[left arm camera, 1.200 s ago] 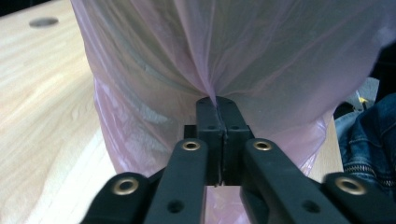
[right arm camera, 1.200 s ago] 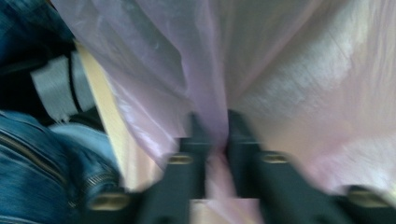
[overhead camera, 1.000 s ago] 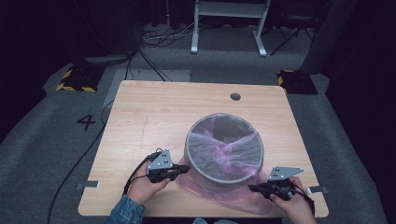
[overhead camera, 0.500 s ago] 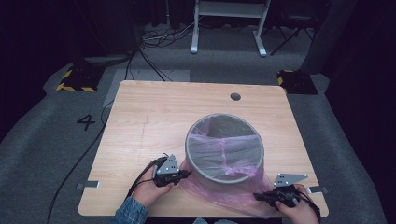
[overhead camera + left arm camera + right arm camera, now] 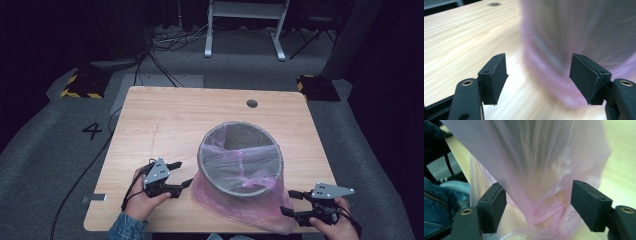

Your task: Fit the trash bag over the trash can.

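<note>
Wastebasket (image 5: 241,162), grey mesh, lined with a pink bag (image 5: 250,207), stands right of centre in the high view on the wooden table (image 5: 165,125), the bag draped over its rim and pooling at its base. I see my left gripper (image 5: 184,174) at lower left, its jaws just opened wide, nothing between them, just beside the bag. My right gripper (image 5: 289,202) at lower right has likewise just opened; bag film lies between its jaws (image 5: 536,195), but the pads do not press on it.
</note>
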`<state>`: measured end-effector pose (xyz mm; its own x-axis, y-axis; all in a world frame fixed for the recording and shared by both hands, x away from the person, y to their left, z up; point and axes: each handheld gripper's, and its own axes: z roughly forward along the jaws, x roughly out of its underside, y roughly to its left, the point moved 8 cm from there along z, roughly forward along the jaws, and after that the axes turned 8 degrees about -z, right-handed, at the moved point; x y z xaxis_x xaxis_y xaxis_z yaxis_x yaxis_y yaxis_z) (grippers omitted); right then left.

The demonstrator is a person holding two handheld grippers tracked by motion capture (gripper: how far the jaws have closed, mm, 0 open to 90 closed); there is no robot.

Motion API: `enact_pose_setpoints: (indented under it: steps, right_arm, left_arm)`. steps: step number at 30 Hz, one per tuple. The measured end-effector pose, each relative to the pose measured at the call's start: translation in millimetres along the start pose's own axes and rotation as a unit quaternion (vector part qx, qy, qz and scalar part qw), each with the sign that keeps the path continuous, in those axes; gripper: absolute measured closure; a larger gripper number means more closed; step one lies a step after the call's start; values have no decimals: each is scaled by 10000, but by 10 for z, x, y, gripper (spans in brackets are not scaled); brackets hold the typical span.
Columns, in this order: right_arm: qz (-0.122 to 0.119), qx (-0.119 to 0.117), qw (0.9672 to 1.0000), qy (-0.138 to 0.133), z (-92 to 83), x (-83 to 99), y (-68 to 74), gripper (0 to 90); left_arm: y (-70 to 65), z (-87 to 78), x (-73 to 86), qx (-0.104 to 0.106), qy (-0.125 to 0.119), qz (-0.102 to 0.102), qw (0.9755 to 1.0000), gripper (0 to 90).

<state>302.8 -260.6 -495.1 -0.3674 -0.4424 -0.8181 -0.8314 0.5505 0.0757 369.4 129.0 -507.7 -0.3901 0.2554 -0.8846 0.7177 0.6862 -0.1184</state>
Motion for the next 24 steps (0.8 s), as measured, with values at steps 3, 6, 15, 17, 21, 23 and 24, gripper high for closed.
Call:
enact_pose_setpoints:
  steps: [3,6,15,17,21,23,24]
  right_arm:
    - [-65,157,9990,-420,-172,-169,-43,292]
    - [-113,120,9966,-801,-354,-336,-37,296]
    - [-203,628,9949,-765,-593,-605,-280,289]
    - [-199,684,9944,-782,-618,-702,-345,283]
    - [-280,755,9934,-818,-640,-957,-458,265]
    - [-337,753,9932,-819,-632,-1100,-493,259]
    - [-379,734,9932,-815,-622,-1174,-502,258]
  left_arm:
    - [205,-46,119,-557,303,-28,9980,289]
    - [353,-80,206,-780,386,-225,9960,289]
    - [621,-136,420,-1217,789,-484,9882,283]
    - [660,-145,461,-1275,867,-608,9862,282]
    - [745,-177,533,-1472,1068,-750,9805,279]
    - [763,-193,543,-1484,1075,-805,9798,276]
    - [774,-206,557,-1507,1133,-807,9788,276]
